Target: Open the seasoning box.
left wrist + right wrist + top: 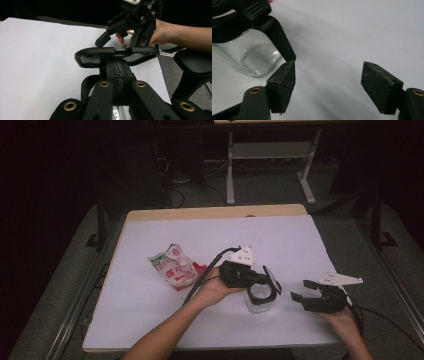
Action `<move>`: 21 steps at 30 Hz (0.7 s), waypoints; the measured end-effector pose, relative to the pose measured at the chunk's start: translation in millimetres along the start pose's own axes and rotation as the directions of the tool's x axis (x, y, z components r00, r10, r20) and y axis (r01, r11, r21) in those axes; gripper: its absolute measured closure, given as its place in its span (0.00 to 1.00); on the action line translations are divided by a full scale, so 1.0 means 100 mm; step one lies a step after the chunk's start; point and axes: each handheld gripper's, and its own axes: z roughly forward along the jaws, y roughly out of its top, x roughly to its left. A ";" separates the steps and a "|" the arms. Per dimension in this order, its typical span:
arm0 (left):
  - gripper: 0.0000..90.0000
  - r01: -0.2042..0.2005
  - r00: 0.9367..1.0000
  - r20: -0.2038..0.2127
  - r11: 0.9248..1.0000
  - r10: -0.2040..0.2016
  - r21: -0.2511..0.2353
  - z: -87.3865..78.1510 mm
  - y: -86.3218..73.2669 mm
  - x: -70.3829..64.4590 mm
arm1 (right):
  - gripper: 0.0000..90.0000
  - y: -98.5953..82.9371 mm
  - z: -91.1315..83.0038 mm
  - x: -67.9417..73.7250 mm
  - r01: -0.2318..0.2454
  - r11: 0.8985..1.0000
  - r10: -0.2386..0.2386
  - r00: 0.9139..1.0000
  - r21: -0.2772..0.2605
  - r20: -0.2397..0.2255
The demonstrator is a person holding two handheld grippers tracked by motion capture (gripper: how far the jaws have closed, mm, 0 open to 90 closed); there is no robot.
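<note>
A small clear glass jar (259,304) with a black collar stands near the table's front middle. Its black hinged lid (273,280) is tipped up, and my left gripper (260,277) is shut on it. In the left gripper view the lid (87,57) lies flat across the closed jaws of that gripper (119,63). My right gripper (301,289) hovers just right of the jar, open and holding nothing. In the right gripper view the jar (253,56) and a black lid part (277,35) sit left of the spread pads of the right gripper (332,85).
A crumpled white, red and green snack bag (175,267) lies left of the jar. The white sheet (210,235) covers the wooden table, with bare room at the back and right. Table legs and cables stand on the dark floor beyond.
</note>
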 end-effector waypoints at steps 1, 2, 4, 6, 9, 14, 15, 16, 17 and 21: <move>1.00 -0.004 1.000 -0.001 1.000 0.004 0.003 0.01 0.02 0.00 | 0.30 0.00 0.00 0.00 0.001 1.000 -0.001 1.000 -0.002 0.000; 1.00 -0.006 1.000 -0.004 1.000 0.006 0.004 0.02 0.03 0.00 | 0.30 0.00 0.00 0.00 0.000 1.000 0.000 1.000 -0.003 -0.001; 1.00 -0.007 1.000 -0.005 1.000 0.007 0.006 0.04 0.06 0.01 | 0.30 0.00 0.00 0.00 -0.002 1.000 0.002 1.000 -0.001 -0.001; 1.00 -0.012 1.000 -0.006 1.000 0.012 0.005 0.06 0.09 0.02 | 0.30 0.00 0.00 0.00 -0.002 1.000 0.002 1.000 -0.003 -0.002; 1.00 -0.009 1.000 -0.005 1.000 0.009 0.006 0.10 0.12 0.03 | 0.30 0.00 0.00 0.00 -0.002 1.000 0.002 1.000 -0.002 -0.003; 1.00 -0.014 1.000 0.001 1.000 0.014 0.020 0.17 0.18 0.04 | 0.30 0.00 0.00 0.01 -0.002 1.000 0.002 1.000 -0.004 -0.003; 1.00 -0.016 1.000 0.001 1.000 0.016 0.020 0.18 0.19 0.04 | 0.30 0.00 0.00 0.01 -0.002 1.000 0.002 1.000 -0.004 -0.003; 1.00 -0.016 1.000 0.002 1.000 0.016 0.019 0.19 0.19 0.04 | 0.30 0.00 0.00 0.01 0.000 1.000 0.000 1.000 -0.003 -0.003; 1.00 -0.013 1.000 0.005 1.000 0.013 0.017 0.21 0.20 0.05 | 0.30 0.00 0.00 0.01 0.001 1.000 -0.001 1.000 -0.003 -0.003; 1.00 -0.015 1.000 0.010 1.000 0.015 0.022 0.25 0.23 0.07 | 0.30 0.00 -0.01 0.00 0.002 1.000 -0.002 1.000 -0.006 -0.004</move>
